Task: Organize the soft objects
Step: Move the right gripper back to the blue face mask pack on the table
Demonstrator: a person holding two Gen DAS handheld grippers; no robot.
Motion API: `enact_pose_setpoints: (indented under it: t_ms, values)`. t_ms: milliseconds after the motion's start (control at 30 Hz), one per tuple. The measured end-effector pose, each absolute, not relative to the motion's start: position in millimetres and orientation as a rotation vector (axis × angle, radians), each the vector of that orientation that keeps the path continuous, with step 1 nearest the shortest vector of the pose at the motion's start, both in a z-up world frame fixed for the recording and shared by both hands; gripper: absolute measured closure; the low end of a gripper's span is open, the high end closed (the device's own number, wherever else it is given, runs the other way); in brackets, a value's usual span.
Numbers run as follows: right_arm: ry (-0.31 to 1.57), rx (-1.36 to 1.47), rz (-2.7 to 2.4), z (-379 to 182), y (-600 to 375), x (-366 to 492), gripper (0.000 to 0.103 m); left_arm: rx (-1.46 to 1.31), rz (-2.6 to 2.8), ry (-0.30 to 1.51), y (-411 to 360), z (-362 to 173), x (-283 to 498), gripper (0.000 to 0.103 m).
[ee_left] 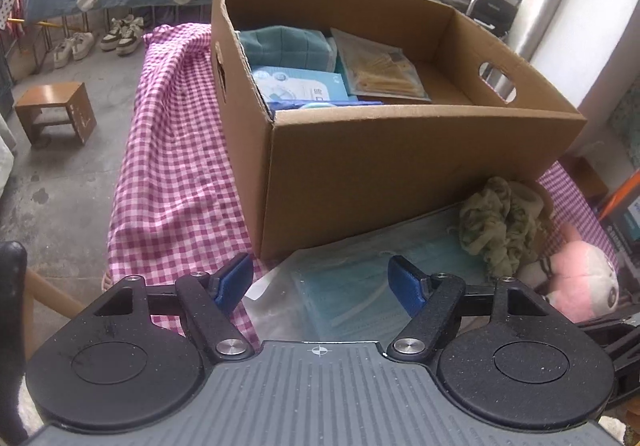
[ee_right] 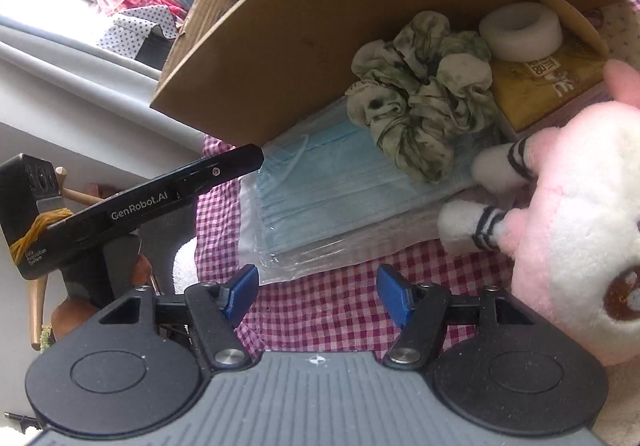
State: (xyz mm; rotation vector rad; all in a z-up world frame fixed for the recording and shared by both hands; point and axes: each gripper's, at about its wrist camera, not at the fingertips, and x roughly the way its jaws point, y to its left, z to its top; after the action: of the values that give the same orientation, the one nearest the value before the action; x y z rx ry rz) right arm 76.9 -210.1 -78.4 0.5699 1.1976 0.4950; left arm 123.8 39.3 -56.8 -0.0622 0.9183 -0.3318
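Matt corrugated cardboard box (ee_left: 400, 166), glossy plastic-wrapped masks (ee_right: 340, 198), fluffy plush toy (ee_right: 572, 214), woven gingham cloth (ee_left: 176, 182)

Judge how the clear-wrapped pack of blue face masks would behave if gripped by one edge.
The pack of masks looks flat and thin, so it would probably sag. Its clear wrap looks glossy, possibly slippery. The green scrunchie resting on it would likely slide off.

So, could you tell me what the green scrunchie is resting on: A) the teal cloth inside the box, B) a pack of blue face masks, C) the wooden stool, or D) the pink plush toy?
B: the green scrunchie lies on top of the pack of blue face masks, just in front of the cardboard box.
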Motion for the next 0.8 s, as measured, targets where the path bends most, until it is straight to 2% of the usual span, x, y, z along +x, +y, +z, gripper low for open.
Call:
enact_pose_setpoints:
  t_ms: [800]
  values:
    - [1.142, 0.780, 0.436, -94.1, -223.9, 77.1, 0.034, 0.019, -0.390, 0.973, 14.0, -67.6, 120.0, 0.027]
